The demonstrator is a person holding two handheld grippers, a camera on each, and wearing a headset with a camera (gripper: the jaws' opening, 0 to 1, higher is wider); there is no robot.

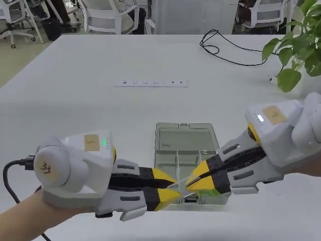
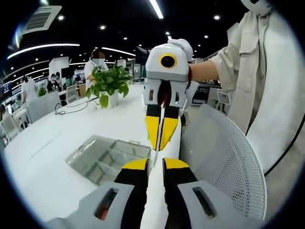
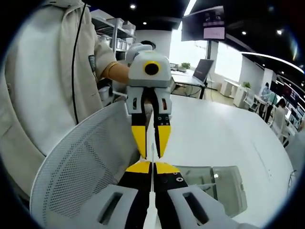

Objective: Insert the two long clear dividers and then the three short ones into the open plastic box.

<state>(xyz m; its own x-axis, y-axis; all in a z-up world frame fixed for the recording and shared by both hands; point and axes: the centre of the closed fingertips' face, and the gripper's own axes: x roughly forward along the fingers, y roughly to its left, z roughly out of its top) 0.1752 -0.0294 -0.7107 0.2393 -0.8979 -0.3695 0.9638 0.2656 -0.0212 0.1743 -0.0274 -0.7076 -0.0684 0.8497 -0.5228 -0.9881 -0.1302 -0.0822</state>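
Above the front of the box [image 1: 183, 136], left claw [image 1: 176, 186] and right claw [image 1: 188, 186] both pinch one barely visible clear divider [image 1: 182, 185].

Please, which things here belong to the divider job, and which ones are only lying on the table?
Job: clear divider, pinched by left gripper and right gripper; open plastic box.
Lying about: power strip, black cable, potted plant.
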